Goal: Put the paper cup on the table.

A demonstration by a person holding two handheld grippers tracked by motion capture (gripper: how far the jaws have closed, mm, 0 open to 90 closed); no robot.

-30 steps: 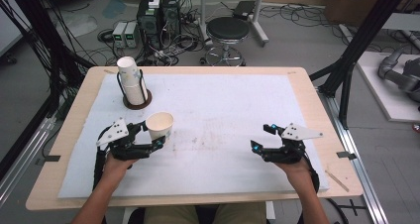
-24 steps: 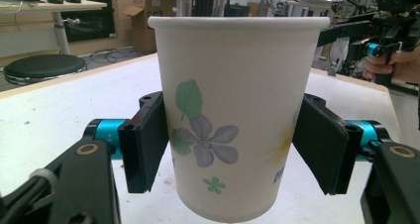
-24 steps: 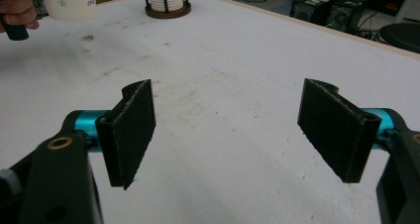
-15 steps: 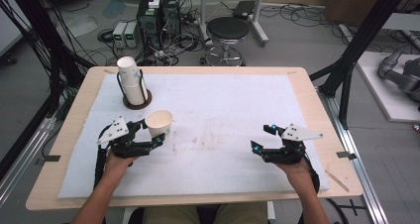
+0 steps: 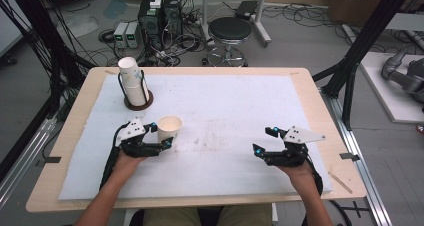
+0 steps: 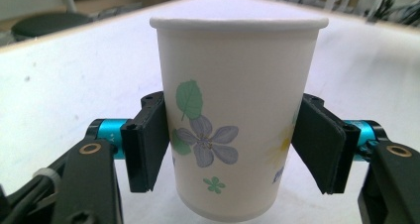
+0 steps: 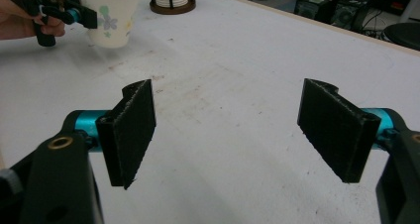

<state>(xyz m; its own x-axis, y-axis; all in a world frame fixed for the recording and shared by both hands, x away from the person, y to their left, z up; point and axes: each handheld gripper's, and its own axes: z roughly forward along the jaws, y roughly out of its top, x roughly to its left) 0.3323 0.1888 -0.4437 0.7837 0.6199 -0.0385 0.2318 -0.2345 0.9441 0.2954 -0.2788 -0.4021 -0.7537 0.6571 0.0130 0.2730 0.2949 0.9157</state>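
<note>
White table mat: one paper cup clamped by closing left gripper; right gripper agape.

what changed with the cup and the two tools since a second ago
The left tool has carried the paper cup slightly down and toward the person, and its jaws have just been closing on the cup's sides, pads pressing in the left gripper view. The right tool stayed open in place; the cup stack did not move.

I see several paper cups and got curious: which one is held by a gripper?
The single flowered cup, upright between the left gripper pads near the person. The other cups sit stacked in the holder at the far left corner.
</note>
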